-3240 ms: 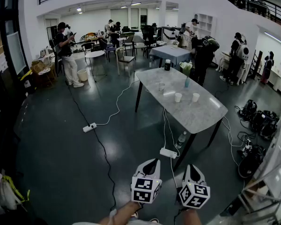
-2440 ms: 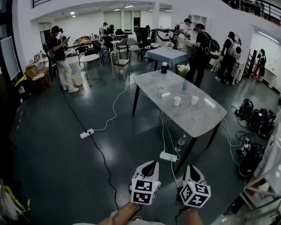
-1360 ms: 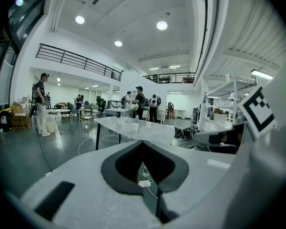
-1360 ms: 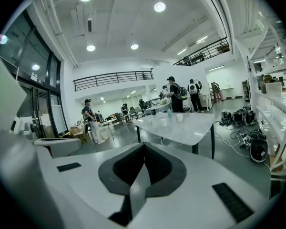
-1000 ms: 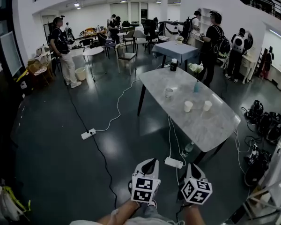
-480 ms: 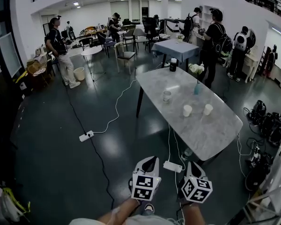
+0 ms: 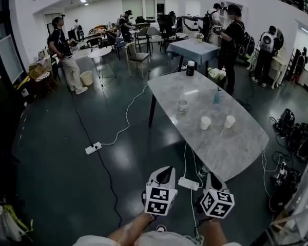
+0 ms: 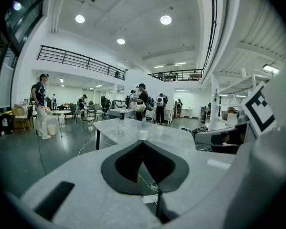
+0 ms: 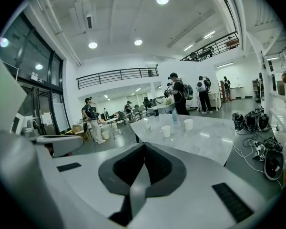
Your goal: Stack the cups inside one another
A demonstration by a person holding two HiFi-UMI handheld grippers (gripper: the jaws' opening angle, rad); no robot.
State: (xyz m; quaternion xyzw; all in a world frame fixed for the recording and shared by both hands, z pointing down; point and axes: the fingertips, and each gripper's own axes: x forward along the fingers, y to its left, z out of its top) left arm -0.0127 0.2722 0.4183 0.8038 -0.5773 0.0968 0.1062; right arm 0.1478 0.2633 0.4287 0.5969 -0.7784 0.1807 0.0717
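Two white cups (image 7: 206, 122) (image 7: 229, 121) and a clear glass cup (image 7: 182, 105) stand apart on the marble table (image 7: 231, 150), ahead and to the right. Both grippers are held low in front of the person, over the floor and well short of the table. The left gripper (image 7: 167, 169) is shut with nothing in it, its pads meeting at a point (image 8: 143, 143). The right gripper (image 7: 211, 176) is likewise shut and empty (image 9: 144, 145). In the left gripper view the nearer white cup (image 8: 143, 134) sits just above the jaw tips. The right gripper view shows it (image 9: 166, 131) a little right of the tips.
A blue bottle (image 7: 216, 97), white flowers (image 7: 214, 75) and a black cup (image 7: 190, 68) stand at the table's far end. Power strips (image 7: 188, 183) (image 7: 93, 148) and cables lie on the floor. Bags (image 7: 293, 133) sit at the right. Several people stand at the back.
The table and cups have drawn nearer and lower in the head view as the person walks toward them. Both grippers stay shut and side by side.
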